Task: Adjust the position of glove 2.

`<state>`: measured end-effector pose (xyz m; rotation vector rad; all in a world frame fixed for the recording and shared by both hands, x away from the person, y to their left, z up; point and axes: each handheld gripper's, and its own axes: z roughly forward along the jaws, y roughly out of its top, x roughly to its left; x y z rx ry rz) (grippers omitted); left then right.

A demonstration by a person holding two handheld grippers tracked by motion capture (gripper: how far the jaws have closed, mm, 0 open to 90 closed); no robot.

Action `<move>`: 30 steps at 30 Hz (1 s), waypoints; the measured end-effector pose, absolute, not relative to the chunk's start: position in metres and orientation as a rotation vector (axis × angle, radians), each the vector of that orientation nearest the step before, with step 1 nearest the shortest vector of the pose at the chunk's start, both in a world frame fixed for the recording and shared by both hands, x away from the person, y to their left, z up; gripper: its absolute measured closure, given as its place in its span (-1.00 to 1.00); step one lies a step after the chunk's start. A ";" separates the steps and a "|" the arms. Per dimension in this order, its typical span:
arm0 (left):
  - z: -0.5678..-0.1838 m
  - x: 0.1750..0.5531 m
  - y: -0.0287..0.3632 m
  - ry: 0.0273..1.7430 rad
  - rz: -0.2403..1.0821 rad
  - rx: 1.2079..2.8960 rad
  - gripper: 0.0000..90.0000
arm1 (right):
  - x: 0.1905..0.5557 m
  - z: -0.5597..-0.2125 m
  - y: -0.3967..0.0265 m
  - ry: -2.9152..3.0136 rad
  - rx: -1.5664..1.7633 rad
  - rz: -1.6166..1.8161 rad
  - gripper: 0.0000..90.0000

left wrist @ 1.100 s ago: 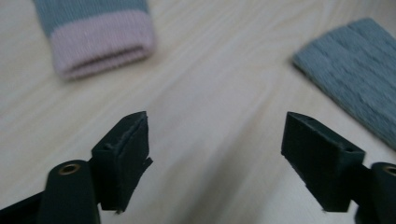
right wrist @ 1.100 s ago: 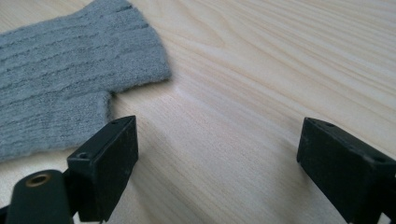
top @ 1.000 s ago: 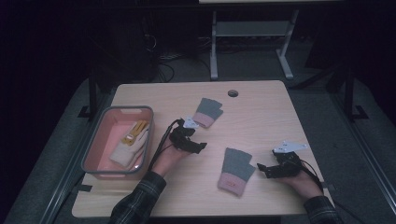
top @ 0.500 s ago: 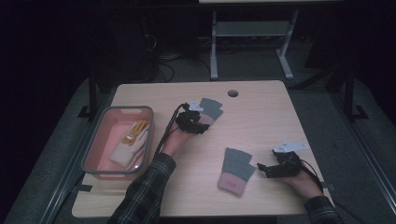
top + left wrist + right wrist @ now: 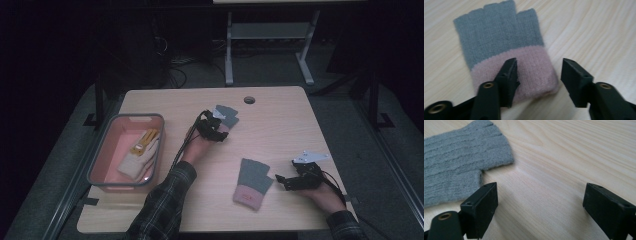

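On the bench (image 5: 280,120) mid-back, far glove (image 5: 504,50) lying flat, left tool (image 5: 539,72) over its pink cuff, jaws half apart and just closing, near glove (image 5: 252,182) beside right tool (image 5: 540,200), wide open, empty, tray (image 5: 100,160) at left.

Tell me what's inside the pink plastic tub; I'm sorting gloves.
In the pink plastic tub lies a cream glove with yellow patches; whatever sits under it is covered.

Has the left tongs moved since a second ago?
Yes. The left tongs went up the table toward the round hole, onto the far glove; jaws have been closing, straddling its pink cuff.
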<state>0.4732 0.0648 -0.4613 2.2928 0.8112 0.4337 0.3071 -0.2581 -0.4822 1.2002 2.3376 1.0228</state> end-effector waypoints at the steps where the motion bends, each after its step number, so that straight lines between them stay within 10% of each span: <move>1: -0.461 0.474 0.065 0.806 0.439 2.301 0.18 | 0.307 -0.482 -0.258 2.338 1.200 1.023 -0.72; 7: -0.460 0.478 0.073 0.852 0.378 2.246 0.73 | 0.307 -0.482 -0.258 2.338 1.197 1.023 -0.72; 30: -0.435 0.406 0.097 0.864 0.165 2.172 0.76 | 0.307 -0.482 -0.258 2.328 1.217 1.018 -0.72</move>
